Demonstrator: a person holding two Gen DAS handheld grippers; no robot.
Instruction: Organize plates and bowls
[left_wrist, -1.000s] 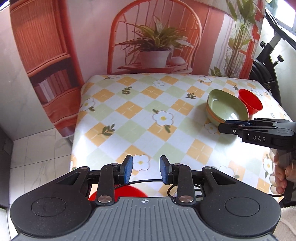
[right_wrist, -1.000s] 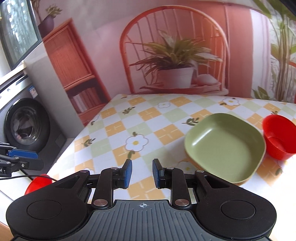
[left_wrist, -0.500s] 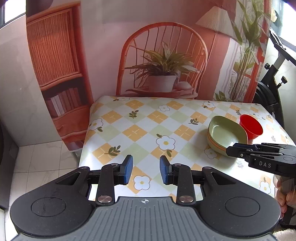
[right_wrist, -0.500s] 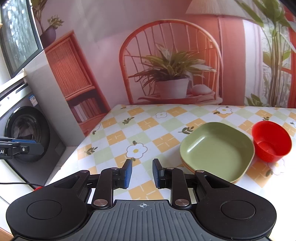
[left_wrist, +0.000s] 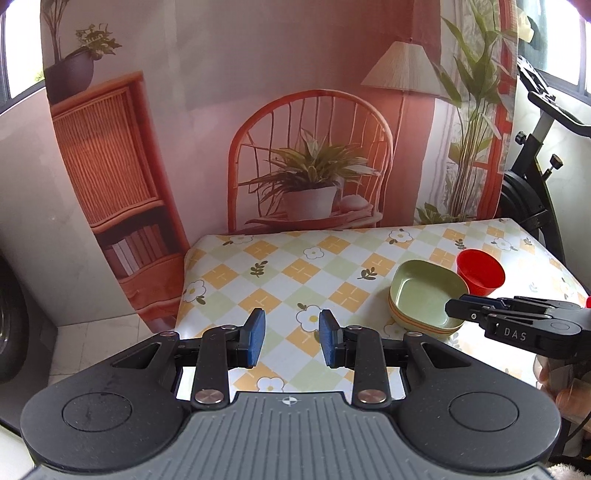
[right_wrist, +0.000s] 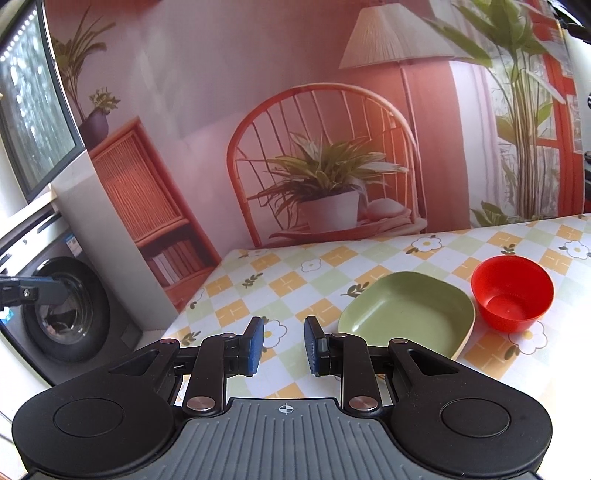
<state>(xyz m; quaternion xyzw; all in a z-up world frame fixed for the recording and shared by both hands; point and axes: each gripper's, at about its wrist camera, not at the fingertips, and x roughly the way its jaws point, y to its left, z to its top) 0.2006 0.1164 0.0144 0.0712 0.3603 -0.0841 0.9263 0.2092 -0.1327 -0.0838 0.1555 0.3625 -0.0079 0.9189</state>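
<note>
Over the near edge of the checkered table (left_wrist: 280, 273), both grippers hover empty. The left gripper (left_wrist: 289, 338) has its blue pads spread apart with nothing between them, and same deal for the right gripper (right_wrist: 282, 345).

Main risk as I see it: the green plates (right_wrist: 406, 314) sit stacked (at least two, going by the rims in the left view; hard to count exactly) and the red bowl (right_wrist: 511, 291) sits just beside them, maybe touching. Going in for the bowl at a sloppy angle could knock the stack or skid the bowl toward the right edge, and that tablecloth looks slick-ish.

Position-wise, the plates lie ahead and to the right of the right gripper, pretty near its right finger; the bowl is further right, beyond them. For the left gripper both are well off to the right.
</note>
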